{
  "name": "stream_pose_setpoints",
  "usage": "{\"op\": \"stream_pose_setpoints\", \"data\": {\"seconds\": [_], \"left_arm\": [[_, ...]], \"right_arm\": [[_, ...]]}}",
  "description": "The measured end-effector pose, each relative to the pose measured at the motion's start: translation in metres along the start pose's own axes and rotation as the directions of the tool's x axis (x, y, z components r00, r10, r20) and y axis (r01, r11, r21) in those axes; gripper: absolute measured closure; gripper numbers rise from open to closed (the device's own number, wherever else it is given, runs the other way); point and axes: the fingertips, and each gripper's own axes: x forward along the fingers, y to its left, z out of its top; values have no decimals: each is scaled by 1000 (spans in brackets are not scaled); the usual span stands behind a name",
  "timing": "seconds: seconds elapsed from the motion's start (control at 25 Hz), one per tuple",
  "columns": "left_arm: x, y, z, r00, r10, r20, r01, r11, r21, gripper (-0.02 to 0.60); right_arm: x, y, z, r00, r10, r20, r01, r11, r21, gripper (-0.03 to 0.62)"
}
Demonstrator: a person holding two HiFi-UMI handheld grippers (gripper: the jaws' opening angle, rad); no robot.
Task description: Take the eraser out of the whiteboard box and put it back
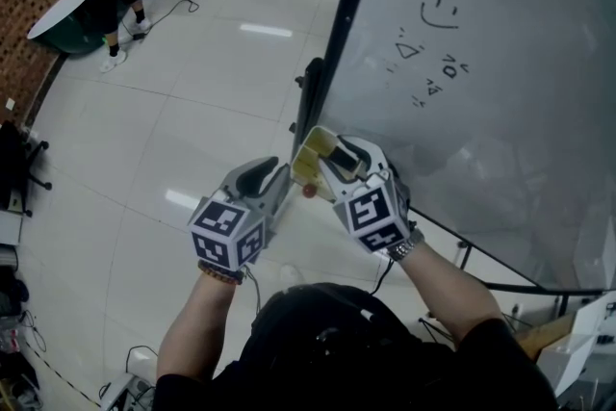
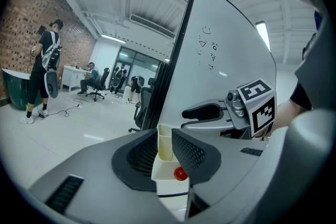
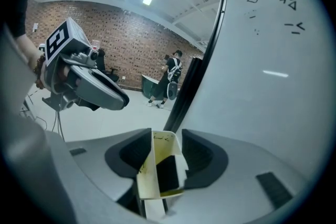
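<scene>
Cream box (image 1: pixel 310 164) beside the whiteboard (image 1: pixel 500 63): our left claw (image 2: pixel 167 139) pinches its wall, our right claw (image 3: pixel 165 147) spreads around it; the eraser (image 3: pixel 168 173) seems inside, not yet removed.

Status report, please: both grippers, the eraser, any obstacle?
Left gripper shut on whiteboard box wall. Right gripper open, astride the box. Dark eraser sits inside it. No obstacle seen.
</scene>
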Motion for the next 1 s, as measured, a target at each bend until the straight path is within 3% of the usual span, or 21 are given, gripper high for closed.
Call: {"op": "stream_pose_setpoints", "data": {"seconds": [1.0], "left_arm": [[-35, -76, -8, 996, 83, 29, -84, 995, 52, 571]], "right_arm": [[-81, 16, -4, 994, 26, 105, -25, 1000, -18, 405]]}}
